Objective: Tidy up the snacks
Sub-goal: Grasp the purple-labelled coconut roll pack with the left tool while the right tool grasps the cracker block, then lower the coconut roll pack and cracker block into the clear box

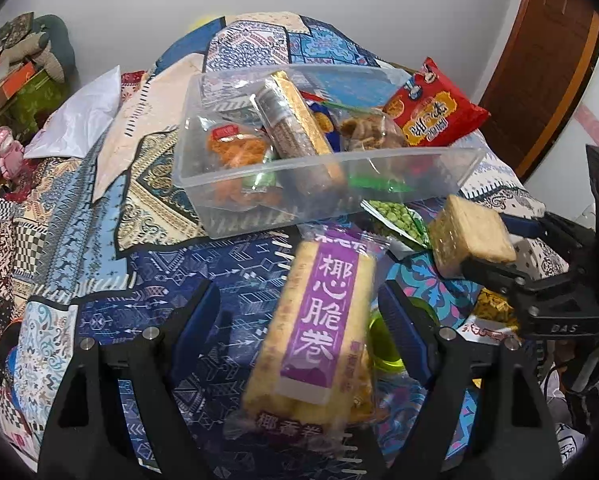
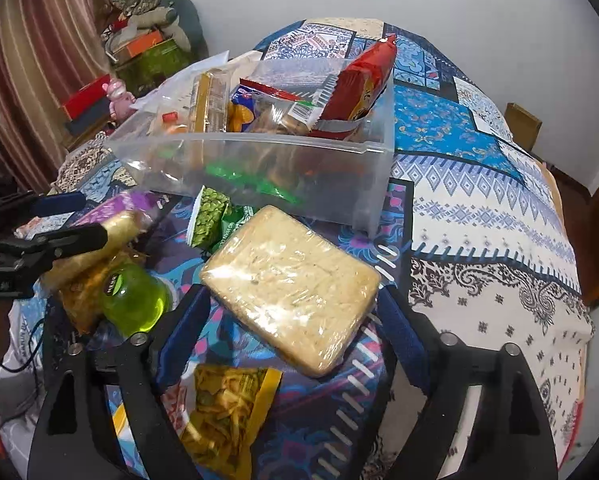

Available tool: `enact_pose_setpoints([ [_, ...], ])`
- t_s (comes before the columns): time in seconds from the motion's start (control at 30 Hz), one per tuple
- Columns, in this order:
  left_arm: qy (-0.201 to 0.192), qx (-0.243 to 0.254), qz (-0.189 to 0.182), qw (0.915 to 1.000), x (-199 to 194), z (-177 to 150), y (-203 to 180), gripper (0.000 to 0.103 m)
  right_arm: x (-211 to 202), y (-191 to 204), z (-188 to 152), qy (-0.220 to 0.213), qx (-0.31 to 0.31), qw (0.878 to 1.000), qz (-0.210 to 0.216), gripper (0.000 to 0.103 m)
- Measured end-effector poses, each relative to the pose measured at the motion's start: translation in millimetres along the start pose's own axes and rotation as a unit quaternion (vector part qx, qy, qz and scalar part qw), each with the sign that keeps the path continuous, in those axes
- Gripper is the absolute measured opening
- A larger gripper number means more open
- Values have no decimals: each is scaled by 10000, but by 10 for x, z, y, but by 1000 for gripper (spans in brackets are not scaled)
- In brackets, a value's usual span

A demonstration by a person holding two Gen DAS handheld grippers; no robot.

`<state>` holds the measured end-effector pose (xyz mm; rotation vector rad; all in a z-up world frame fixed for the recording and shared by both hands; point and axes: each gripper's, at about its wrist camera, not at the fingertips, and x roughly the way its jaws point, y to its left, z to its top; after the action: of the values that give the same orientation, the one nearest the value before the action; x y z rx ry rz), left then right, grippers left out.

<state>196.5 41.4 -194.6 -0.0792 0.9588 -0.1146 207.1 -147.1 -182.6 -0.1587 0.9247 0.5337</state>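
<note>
A clear plastic bin holds several snack packs and also shows in the right wrist view. My left gripper has its jaws wide apart, and a purple-labelled coconut roll pack sits between them, touching the right pad, above the cloth. My right gripper has its jaws wide apart around a wrapped pale biscuit block. That block is also seen in the left wrist view, held up by the right gripper. A green pea packet lies in front of the bin.
A red snack bag leans on the bin's far right rim. A green jelly cup and a yellow fried-strip bag lie on the patterned cloth. Clutter and a white bag are at the far left.
</note>
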Motion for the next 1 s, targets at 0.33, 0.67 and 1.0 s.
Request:
enact_pose_setpoints([
  [0.33, 8, 162, -206, 9997, 49, -122, -71, 45, 131, -103, -4, -44, 236, 9996, 149, 82],
  [0.67, -347, 211, 28, 9992, -183, -138, -94, 45, -129, -134, -76, -290, 397, 9986, 199, 56],
  [1.0, -818, -38, 80, 9966, -512, 118, 68, 45, -536, 26, 10, -888, 253, 9955, 229, 52],
])
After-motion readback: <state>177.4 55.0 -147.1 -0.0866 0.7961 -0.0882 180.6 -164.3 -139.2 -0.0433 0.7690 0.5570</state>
